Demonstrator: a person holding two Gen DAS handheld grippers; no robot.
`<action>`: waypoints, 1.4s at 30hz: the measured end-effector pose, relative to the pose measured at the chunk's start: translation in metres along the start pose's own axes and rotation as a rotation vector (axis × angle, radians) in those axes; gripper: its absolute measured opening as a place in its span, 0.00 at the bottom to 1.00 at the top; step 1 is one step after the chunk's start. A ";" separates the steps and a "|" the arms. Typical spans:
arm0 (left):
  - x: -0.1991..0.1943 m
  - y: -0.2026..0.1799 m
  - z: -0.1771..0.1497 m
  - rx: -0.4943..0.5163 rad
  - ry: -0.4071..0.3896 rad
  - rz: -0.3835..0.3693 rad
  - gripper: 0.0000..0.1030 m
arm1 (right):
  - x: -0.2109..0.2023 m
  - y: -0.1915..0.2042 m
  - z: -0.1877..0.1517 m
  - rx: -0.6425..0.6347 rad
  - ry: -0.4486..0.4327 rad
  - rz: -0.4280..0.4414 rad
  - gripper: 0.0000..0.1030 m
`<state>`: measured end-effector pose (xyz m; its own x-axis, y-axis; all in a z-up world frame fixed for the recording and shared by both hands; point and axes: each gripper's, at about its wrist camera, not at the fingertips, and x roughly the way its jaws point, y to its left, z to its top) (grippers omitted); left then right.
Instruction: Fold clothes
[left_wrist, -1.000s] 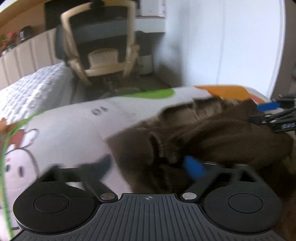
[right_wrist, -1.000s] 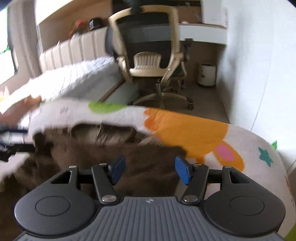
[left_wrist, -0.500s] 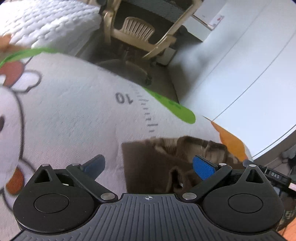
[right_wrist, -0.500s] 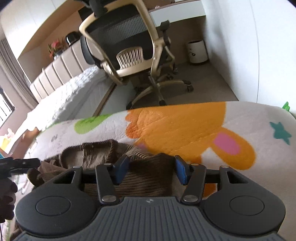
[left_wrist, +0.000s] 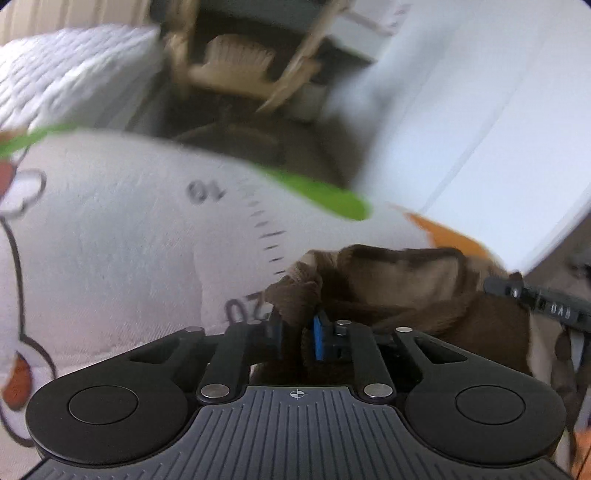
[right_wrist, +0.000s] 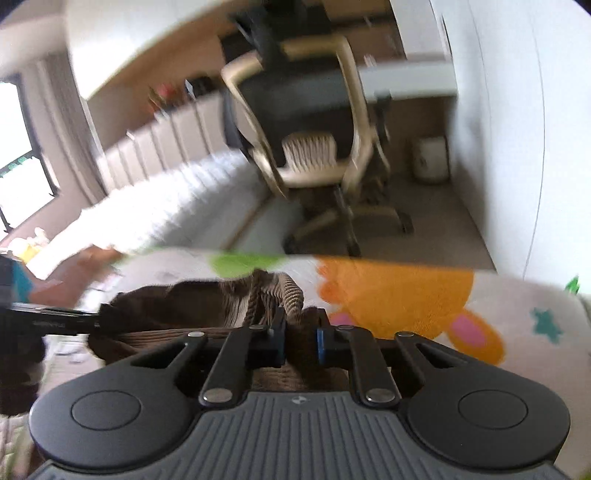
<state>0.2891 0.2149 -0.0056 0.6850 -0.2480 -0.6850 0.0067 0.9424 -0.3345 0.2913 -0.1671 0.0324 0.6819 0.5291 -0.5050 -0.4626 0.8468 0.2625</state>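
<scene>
A printed mat (left_wrist: 122, 236), white with green and orange shapes, fills the middle of both views; in the left wrist view it carries the numbers 10 and 20 along a ruler scale. Behind it, toward the top of each frame, stand a chair (right_wrist: 314, 122) and a white bed (right_wrist: 173, 199), both blurred. A brown garment (left_wrist: 417, 291) lies bunched on the mat, at lower right of the left view and lower centre-left of the right view (right_wrist: 177, 306). The left gripper (left_wrist: 297, 330) sits at bottom centre of its frame, fingers drawn close together and pinching a ribbed brown fold of the garment between the blue pads (left_wrist: 318, 334). The right gripper (right_wrist: 300, 338) is likewise nearly shut, its fingers clamping a ribbed edge of the same garment that rises above the pads (right_wrist: 320, 341). Each gripper shows as a dark bar at the side edge of the other's frame.
</scene>
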 end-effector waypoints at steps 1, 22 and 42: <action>-0.015 -0.005 -0.001 0.042 -0.022 -0.032 0.15 | -0.024 0.008 -0.004 -0.025 -0.023 0.007 0.13; -0.176 -0.022 -0.151 0.269 0.060 -0.245 0.92 | -0.178 -0.006 -0.135 0.081 0.034 -0.007 0.62; -0.170 -0.047 -0.117 0.143 0.025 -0.102 0.16 | -0.189 0.048 -0.128 -0.134 0.041 0.118 0.08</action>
<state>0.0871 0.1860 0.0506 0.6569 -0.3475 -0.6691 0.1800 0.9341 -0.3084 0.0679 -0.2333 0.0351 0.5960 0.6192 -0.5112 -0.6110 0.7628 0.2116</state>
